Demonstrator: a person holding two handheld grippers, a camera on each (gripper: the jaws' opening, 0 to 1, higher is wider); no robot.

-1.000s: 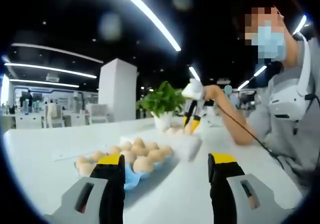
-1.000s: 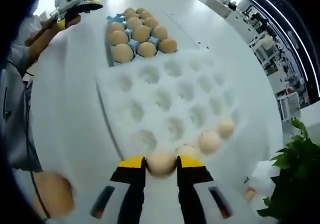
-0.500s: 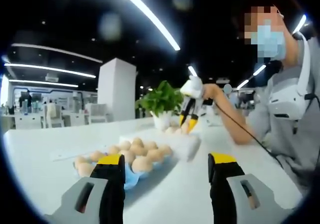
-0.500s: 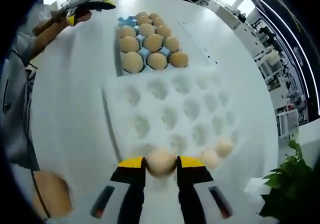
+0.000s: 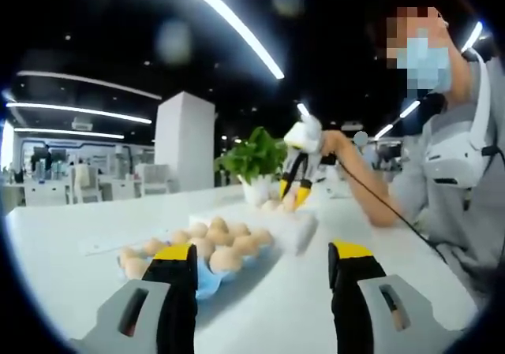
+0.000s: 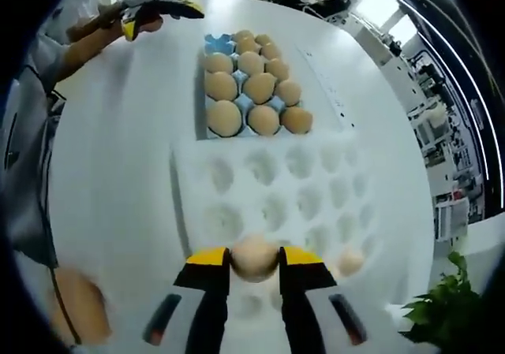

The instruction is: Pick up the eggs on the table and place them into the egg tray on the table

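The egg sits pinched between the right gripper fingers, which have carried it further back over the white egg tray, so it looks ready to drop into a near cup. The left gripper fingers stay wide apart, holding nothing, low over the table beside the blue tray of eggs.

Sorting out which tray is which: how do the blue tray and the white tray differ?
The blue tray is nearly full of eggs, while the white tray has mostly bare cups, with one egg plain at its edge. The white tray is larger, with more cups. The blue tray lies farther from the right gripper, which is shut on an egg over the white tray. Both lie flat on the table, side by side.
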